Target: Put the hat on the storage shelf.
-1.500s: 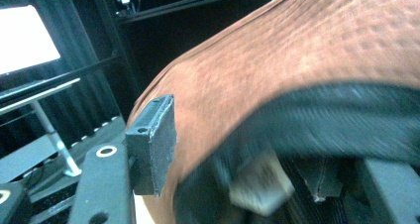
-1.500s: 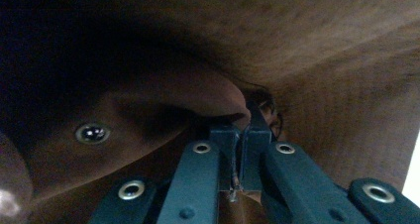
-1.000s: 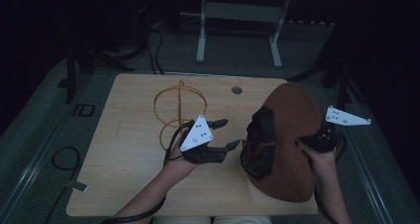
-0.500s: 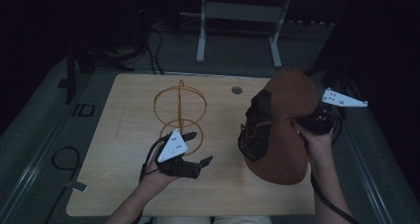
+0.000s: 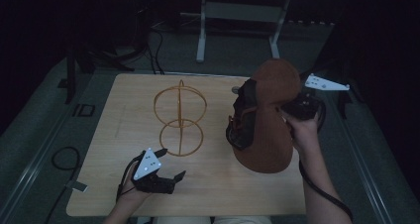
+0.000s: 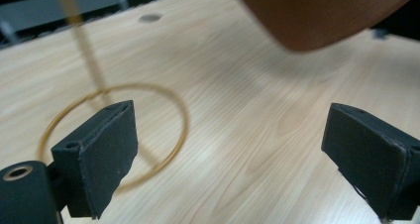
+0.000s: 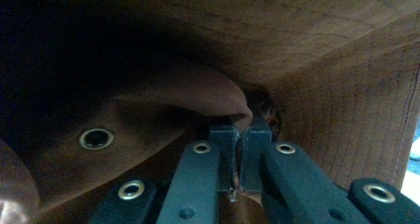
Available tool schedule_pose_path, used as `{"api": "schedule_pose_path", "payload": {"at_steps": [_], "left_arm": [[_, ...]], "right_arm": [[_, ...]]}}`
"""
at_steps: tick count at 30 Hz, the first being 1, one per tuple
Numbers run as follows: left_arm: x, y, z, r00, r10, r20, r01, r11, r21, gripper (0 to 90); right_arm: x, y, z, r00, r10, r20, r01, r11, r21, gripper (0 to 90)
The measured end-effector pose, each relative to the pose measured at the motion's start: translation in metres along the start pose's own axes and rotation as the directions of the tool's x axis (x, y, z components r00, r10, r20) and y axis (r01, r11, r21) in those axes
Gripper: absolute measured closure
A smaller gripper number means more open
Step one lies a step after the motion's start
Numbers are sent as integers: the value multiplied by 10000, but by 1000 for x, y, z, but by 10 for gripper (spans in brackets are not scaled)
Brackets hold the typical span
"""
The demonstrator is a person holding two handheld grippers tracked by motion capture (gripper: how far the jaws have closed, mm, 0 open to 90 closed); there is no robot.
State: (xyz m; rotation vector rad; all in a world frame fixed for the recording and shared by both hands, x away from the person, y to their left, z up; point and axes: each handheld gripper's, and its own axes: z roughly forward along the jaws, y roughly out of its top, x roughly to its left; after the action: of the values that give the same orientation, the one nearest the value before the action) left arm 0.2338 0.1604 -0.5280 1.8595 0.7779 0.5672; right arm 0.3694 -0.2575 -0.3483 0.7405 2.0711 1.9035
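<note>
Wooden table [image 5: 124, 105]: wire stand [image 5: 178, 119] beside brown hat [image 5: 267, 120].

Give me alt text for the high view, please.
A person's right gripper holds a brown hat upright over a wooden table. The left gripper hangs open near a gold wire stand.

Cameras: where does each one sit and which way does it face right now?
High view: above the person's side, looking down at the table; both forearms, left gripper, right gripper.
Left gripper view: on that gripper, facing across the wood; open jaws.
Right gripper view: on that gripper, facing into the hat; jaws shut on its fabric.
High and left views share the wire stand and hat.
</note>
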Motion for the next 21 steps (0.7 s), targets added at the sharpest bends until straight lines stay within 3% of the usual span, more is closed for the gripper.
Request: {"api": "schedule_pose_path", "payload": {"at_steps": [3, 7, 8, 10, 14, 17, 21], "left_arm": [[15, -17, -15, 9970, -400, -664, 401, 9992, 11, 79], [31, -37, -31, 9825, -875, -1647, 890, 9960, 22, 79], [35, -43, -35, 9754, -827, -2046, 849, 9964, 17, 79], [41, -54, -43, 9505, -1039, -2930, 1050, 9944, -120, 79], [53, -68, -58, 9106, -1459, -3867, 1476, 9887, -254, 79], [60, -73, -67, 8897, -1947, -4129, 1892, 9804, -545, 79], [66, -79, -74, 8737, -2312, -4281, 2181, 9726, -803, 79]], "right_arm": [[-2, 6, 12, 10000, -65, 65, 64, 9998, 183, 871], [-4, 12, 27, 9998, -170, 98, 167, 9993, 340, 871], [-4, 13, 30, 9997, -200, 110, 196, 9991, 386, 871], [-4, 18, 40, 9994, -284, 172, 275, 9983, 510, 870], [-5, 27, 57, 9993, -350, 164, 339, 9974, 639, 871], [-3, 37, 69, 9989, -440, 182, 426, 9967, 687, 871], [3, 56, 88, 9991, -426, -49, 428, 9980, 472, 870]]}}
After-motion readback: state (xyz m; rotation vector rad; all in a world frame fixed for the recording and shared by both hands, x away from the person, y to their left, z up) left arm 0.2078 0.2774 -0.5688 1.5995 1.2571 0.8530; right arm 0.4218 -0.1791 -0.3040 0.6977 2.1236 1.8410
